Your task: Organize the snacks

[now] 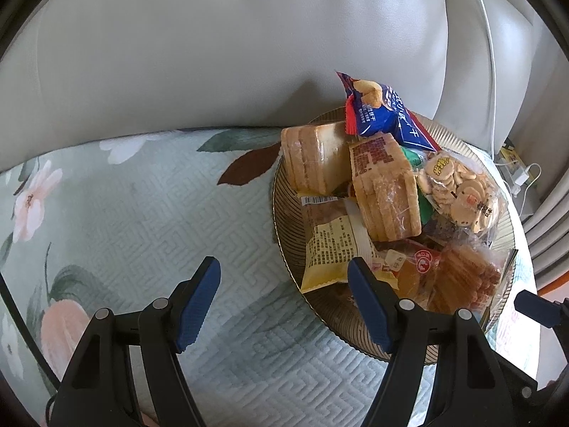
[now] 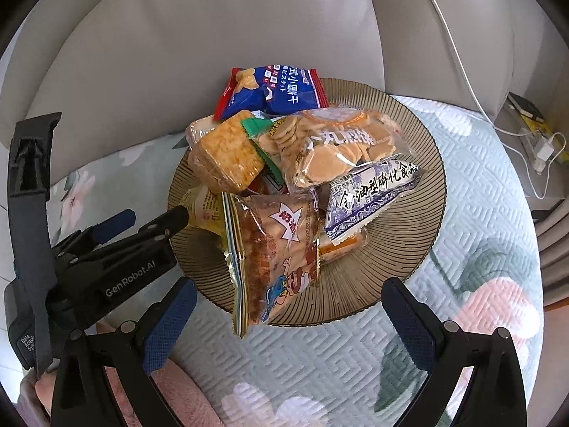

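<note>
Ribbed glass plate (image 2: 409, 220), heaped snack packets (image 2: 320, 149), perhaps biscuits mostly

Left gripper (image 1: 284, 306) and right gripper (image 2: 288, 323) both tilted downward, jaws standing apart, nothing between the pads.

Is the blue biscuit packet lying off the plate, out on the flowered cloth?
No, the blue biscuit packet rests on the snack pile at the far side of the ribbed plate.
</note>
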Motion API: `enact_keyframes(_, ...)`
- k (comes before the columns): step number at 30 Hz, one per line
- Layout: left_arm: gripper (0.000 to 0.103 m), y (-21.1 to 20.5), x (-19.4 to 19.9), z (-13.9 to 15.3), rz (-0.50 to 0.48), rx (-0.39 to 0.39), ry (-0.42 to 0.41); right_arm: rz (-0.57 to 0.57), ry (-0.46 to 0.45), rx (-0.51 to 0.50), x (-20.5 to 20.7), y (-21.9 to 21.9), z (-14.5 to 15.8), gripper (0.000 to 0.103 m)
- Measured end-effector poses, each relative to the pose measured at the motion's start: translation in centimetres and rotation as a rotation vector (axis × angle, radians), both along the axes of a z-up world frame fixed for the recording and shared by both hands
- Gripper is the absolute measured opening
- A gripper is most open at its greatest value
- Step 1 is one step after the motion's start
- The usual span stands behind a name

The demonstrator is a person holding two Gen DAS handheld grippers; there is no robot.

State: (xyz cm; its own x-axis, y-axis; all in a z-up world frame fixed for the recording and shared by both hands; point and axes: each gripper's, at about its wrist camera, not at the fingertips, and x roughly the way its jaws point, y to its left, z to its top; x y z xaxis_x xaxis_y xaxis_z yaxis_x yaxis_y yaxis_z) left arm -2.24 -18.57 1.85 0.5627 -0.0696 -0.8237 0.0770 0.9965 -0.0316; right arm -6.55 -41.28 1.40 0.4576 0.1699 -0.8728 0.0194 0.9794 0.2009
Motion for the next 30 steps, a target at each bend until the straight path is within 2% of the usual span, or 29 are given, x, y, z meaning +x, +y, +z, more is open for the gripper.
enact_keyframes(30,0.077,-0.01,-0.02,-0.19,0.014,0.002,0.002,-0.033,0.0,0.002,0.45,-0.81,0.14,0.103)
